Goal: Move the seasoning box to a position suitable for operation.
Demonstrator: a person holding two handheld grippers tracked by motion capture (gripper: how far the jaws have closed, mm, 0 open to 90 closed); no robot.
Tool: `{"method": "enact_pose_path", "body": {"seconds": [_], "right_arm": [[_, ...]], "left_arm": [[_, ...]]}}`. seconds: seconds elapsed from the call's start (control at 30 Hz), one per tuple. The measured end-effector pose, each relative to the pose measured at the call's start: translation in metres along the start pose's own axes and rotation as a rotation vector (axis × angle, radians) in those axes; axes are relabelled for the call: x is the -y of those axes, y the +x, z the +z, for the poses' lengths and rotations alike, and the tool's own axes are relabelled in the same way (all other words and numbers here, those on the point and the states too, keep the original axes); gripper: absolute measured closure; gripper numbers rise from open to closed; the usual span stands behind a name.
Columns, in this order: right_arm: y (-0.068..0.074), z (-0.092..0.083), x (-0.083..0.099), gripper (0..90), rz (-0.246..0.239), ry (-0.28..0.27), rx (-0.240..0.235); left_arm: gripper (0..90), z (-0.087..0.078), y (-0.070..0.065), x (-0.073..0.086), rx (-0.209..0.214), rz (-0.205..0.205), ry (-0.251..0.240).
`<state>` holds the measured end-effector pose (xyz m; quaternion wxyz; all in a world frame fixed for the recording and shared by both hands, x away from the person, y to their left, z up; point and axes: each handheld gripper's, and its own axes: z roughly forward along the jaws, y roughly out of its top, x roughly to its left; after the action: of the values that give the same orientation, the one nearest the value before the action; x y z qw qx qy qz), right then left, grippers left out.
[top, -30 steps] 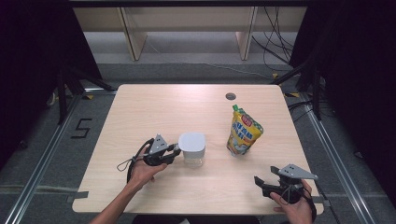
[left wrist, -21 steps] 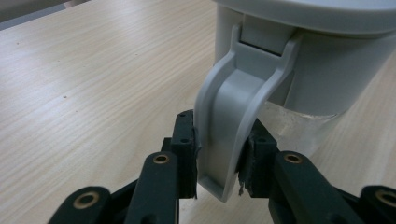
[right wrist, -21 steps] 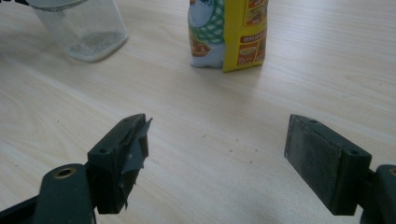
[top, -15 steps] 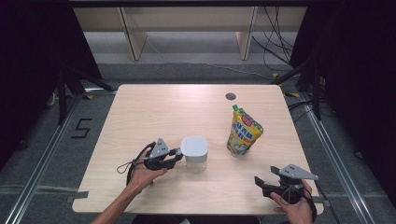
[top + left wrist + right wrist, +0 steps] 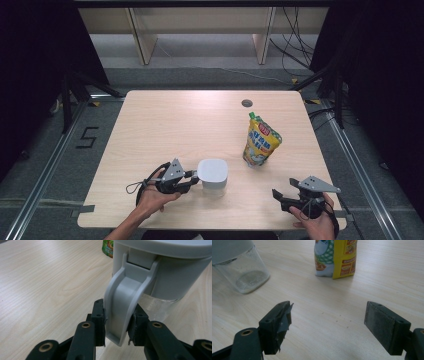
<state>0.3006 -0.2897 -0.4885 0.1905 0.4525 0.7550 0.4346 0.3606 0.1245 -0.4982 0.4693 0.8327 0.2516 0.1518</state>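
I have the left gripper [image 5: 192, 178] fingers pinching the jug's handle [image 5: 123, 312] to steer it, while the right gripper [image 5: 284, 196] fingers stay spread, free for the pouch [image 5: 260, 140].

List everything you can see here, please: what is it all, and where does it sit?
jar: one, clear body with grey lid, near front of table, left of centre
jar handle: one, grey, clamped between left gripper's pads
pouch: one, yellow with green cap, standing right of centre
table: one, light wood
hole: one, dark, in table's far right part
left gripper: one, black, shut on jar handle
right gripper: one, black, open, front right corner
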Motion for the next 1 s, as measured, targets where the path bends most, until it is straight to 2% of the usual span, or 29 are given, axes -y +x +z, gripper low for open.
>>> {"method": "enact_pose_path", "body": {"seconds": [0.03,0.07,0.1,0.17,0.2,0.23,0.3,0.37,0.43,0.47,0.5,0.57,0.67,0.7,0.73,0.77,0.8,0.83,0.87,0.9,1.0], "right_arm": [[0.0,0.0,0.0,22.7,-0.002,-0.003,0.002],[0.003,0.0,0.0,22.7,0.032,0.008,0.005],[0.002,0.0,0.0,22.7,0.028,0.008,0.003],[0.002,0.0,0.0,22.7,0.03,0.007,0.004],[-0.001,0.002,0.0,22.7,-0.004,-0.003,0.006],[-0.001,0.002,0.0,22.7,-0.009,0.002,0.007],[-0.001,0.003,0.0,22.7,0.002,0.001,0.014],[-0.001,0.002,0.0,22.7,-0.002,-0.003,-0.004],[-0.001,0.001,0.0,22.7,-0.005,-0.004,0.001],[-0.001,0.002,0.0,22.7,-0.008,-0.004,0.013],[-0.002,0.001,0.001,22.7,-0.001,-0.001,-0.001],[-0.003,0.002,0.001,22.7,-0.01,-0.003,0.007],[-0.002,0.002,0.001,22.7,0.001,0.001,0.002],[-0.003,0.003,0.001,22.7,-0.005,-0.002,0.013],[-0.001,0.001,0.001,22.7,0.027,0.014,0.01],[0.0,0.0,0.001,22.7,0.036,0.021,0.002],[-0.003,0.002,0.001,22.7,0.017,0.004,0.0],[-0.003,0.002,0.002,22.7,0.018,0.008,0.002],[-0.002,0.002,0.001,22.7,0.018,0.006,-0.002],[-0.004,0.001,0.001,22.7,-0.012,0.005,0.01],[-0.003,0.002,0.001,22.7,-0.01,0.001,0.008]], "left_arm": [[70.1,0.0,-0.001,0.0,-0.004,0.002,0.005],[70.1,0.0,-0.003,0.0,0.008,-0.023,-0.004],[70.1,-0.001,-0.002,0.0,0.013,0.002,0.003],[70.1,-0.001,-0.006,0.0,0.013,-0.009,0.002],[70.1,-0.001,-0.007,0.0,0.012,-0.001,0.007],[70.0,-0.001,-0.008,0.0,0.008,-0.008,0.008],[69.9,-0.002,-0.009,0.0,0.007,-0.016,0.009],[69.7,-0.001,-0.01,0.0,0.017,-0.022,0.005],[69.7,-0.002,-0.009,0.0,0.02,0.013,0.014],[69.6,-0.002,-0.011,0.0,0.016,-0.011,0.01],[69.4,-0.002,-0.012,0.001,0.02,-0.02,0.002],[69.1,-0.002,-0.01,0.0,0.022,-0.004,0.002],[68.1,-0.003,-0.009,0.0,0.026,-0.008,0.017],[64.8,-0.003,-0.009,0.0,0.028,-0.003,0.02],[62.1,-0.004,-0.008,0.001,0.029,0.009,0.023],[57.4,-0.006,-0.009,0.001,0.038,-0.016,0.028],[52.6,-0.007,-0.01,0.003,0.025,-0.029,0.025],[49.6,-0.009,-0.009,0.003,0.034,-0.028,0.031],[46.7,-0.01,-0.008,0.003,0.03,-0.009,0.021],[42.0,-0.013,-0.01,0.004,0.024,-0.043,0.021],[37.0,-0.02,-0.01,0.004,0.035,-0.065,0.018]]}}
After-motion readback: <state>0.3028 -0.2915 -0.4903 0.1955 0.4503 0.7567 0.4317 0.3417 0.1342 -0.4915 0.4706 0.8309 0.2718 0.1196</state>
